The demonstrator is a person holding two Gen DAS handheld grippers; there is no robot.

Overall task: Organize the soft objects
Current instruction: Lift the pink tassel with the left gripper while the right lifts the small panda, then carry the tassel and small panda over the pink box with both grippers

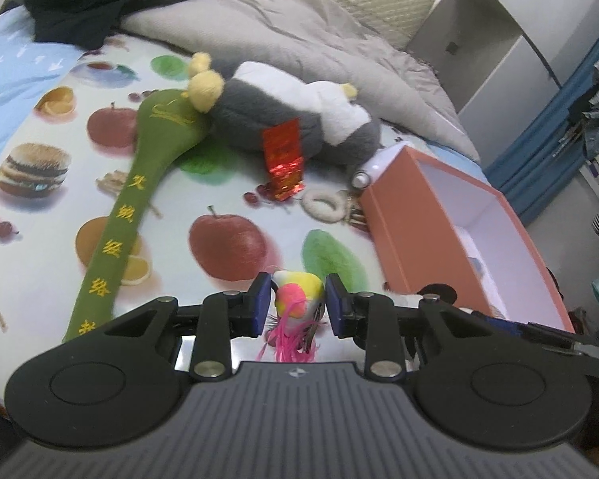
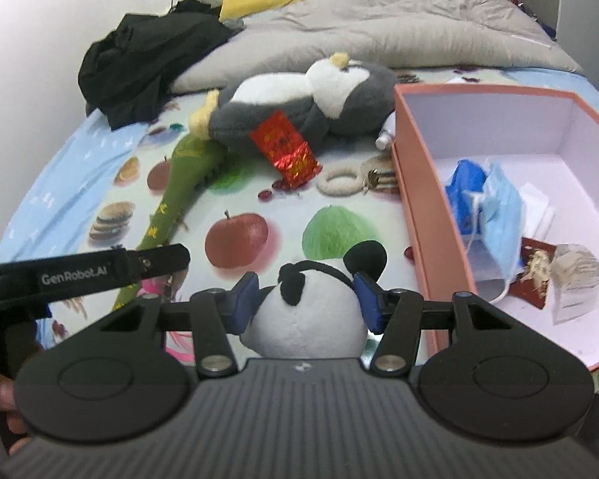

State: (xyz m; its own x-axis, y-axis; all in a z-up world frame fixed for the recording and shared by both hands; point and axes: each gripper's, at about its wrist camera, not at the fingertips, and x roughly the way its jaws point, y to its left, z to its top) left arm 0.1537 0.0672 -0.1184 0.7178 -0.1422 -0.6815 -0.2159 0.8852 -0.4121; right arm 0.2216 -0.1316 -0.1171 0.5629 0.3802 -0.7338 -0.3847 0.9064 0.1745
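My left gripper [image 1: 297, 303] is shut on a small yellow, pink and white toy [image 1: 299, 285]; pink tassels hang below its blue pads. It is held above the fruit-print bedsheet [image 1: 227, 183]. In the right wrist view my right gripper [image 2: 305, 297] is shut on a black-and-white panda plush [image 2: 307, 323], gripped at both sides of the head. A grey and white penguin plush [image 1: 295, 119] [image 2: 299, 103] lies further up the bed. A long green embroidered plush stick [image 1: 139, 183] [image 2: 179, 183] rests against it.
A salmon-coloured box [image 1: 411, 219] [image 2: 419, 207] stands open at the right, with a blue face mask [image 2: 499, 207] and papers inside. A red packet [image 2: 287, 151], a white ring [image 2: 339, 179] and keys lie before the penguin. Black clothing [image 2: 147, 60] and a grey duvet [image 2: 379, 28] lie behind.
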